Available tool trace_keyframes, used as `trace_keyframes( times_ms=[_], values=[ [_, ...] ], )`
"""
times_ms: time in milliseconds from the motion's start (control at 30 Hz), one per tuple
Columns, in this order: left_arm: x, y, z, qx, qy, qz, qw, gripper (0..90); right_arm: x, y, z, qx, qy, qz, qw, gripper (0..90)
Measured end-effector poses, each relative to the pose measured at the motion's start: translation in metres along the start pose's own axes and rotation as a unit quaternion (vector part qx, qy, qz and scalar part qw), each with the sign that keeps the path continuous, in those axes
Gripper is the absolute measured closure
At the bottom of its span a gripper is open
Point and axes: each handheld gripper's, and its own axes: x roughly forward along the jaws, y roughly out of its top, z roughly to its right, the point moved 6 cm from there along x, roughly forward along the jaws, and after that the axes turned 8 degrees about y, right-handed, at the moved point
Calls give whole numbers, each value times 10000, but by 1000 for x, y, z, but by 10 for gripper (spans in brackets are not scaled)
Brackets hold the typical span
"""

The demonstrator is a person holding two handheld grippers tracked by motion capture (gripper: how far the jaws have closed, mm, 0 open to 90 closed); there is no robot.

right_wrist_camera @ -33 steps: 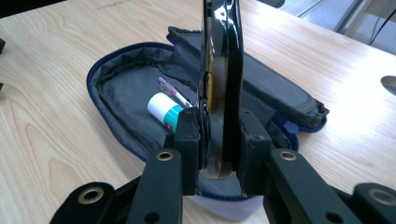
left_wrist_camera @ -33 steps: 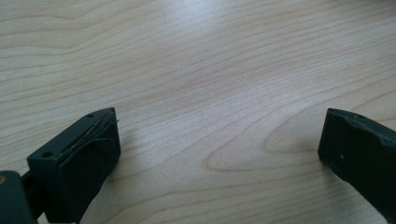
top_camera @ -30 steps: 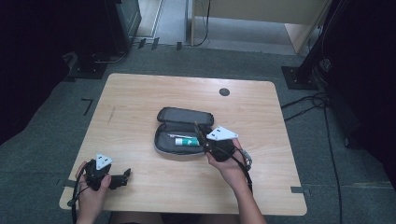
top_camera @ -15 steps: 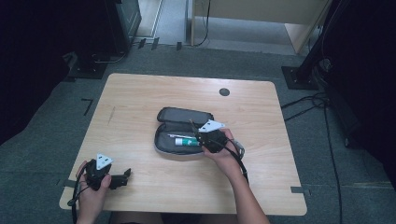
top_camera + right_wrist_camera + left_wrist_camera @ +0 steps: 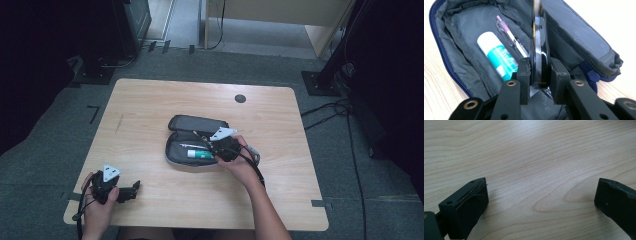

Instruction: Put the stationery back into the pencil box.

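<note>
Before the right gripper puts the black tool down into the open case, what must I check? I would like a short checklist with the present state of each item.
1. Grip: the right gripper is shut on the black tool: ok.
2. The pencil case is unzipped and lies open: ok.
3. The tool is above the open compartment, not above the table: ok.
4. Room inside: a glue stick and a pen already lie there; whether enough space is left beside them: cannot tell.
5. The left gripper is open at the table's near left corner, apart from the case: ok.
</note>
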Motion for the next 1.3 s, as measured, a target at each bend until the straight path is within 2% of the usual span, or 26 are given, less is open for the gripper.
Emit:
trace_keyframes(
  times_ms=[67,200,433,567,633,700,800,900,967,1167,1300],
  values=[
    [0,0,0,16,-8,2,10000,0,2,-1,-3,-107,10,-38,9999,740],
    [0,0,1,5,-14,15,10000,0,2,-1,-7,-159,186,-28,9997,741],
    [0,0,1,1,-18,20,10000,0,5,-2,-21,-395,715,-76,9966,740],
    [0,0,1,1,-18,19,10000,0,8,-3,-24,-423,801,-69,9959,738],
    [0,0,1,1,-18,19,10000,0,9,-3,-22,-333,751,-84,9966,715],
    [0,0,1,4,-17,18,10000,0,9,-3,-19,-246,602,-22,9979,664],
    [0,0,1,3,-19,18,10000,0,4,-2,-18,-143,502,138,9985,670],
    [0,0,1,2,-17,18,10000,0,0,-3,-17,-180,311,209,9991,701],
    [0,0,1,5,-17,19,10000,0,-4,-3,-17,-92,229,296,9993,709],
    [0,0,1,6,-19,14,10000,0,-19,0,-15,11,62,587,9983,674],
    [0,0,1,4,-20,17,10000,0,-31,2,-16,167,32,801,9966,591]
  ],
)
